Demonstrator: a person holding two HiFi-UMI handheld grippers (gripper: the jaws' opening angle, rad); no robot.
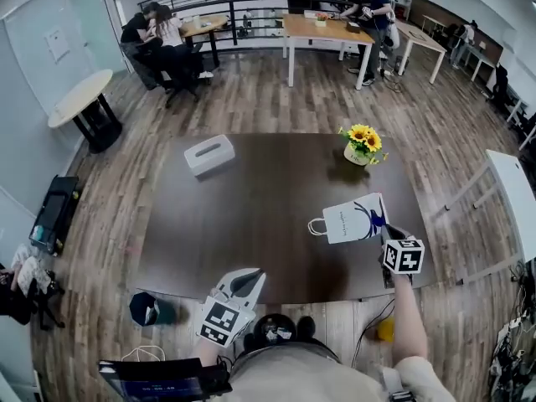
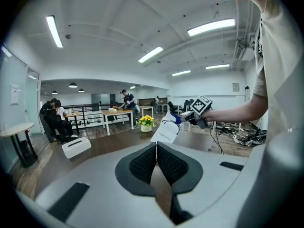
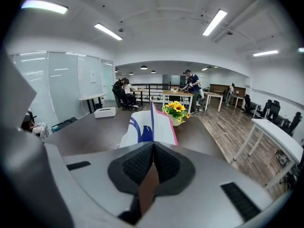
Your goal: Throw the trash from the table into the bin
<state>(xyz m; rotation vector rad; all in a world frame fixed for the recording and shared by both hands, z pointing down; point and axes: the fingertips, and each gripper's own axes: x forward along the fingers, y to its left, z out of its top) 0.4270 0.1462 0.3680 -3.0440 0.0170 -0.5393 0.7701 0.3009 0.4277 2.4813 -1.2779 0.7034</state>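
Right hand-held gripper [image 1: 387, 231] is clenched on one edge of a white paper bag [image 1: 356, 219], holding it over the near right part of the dark bench [image 1: 251, 191]. Left hand-held gripper [image 1: 251, 276] is clamped together on nothing, at the bench's near edge.

We see a table [image 1: 251, 216] w/ a dark brown top: smooth, low sheen, wood-look. The bag [image 1: 356, 220] is white paper, smooth & slightly glossy. The floor [image 1: 276, 99] is wood planks in a satin finish w/ soft reflections. The tissue box [image 1: 209, 153] looks like matt white plastic, tho we can't tell for sure. Left gripper [image 2: 156, 144] & right gripper [image 3: 152, 144] have matt grey plastic shells. Their pads [image 2: 142, 164] are black & rough, w/ a fine dotted texture.
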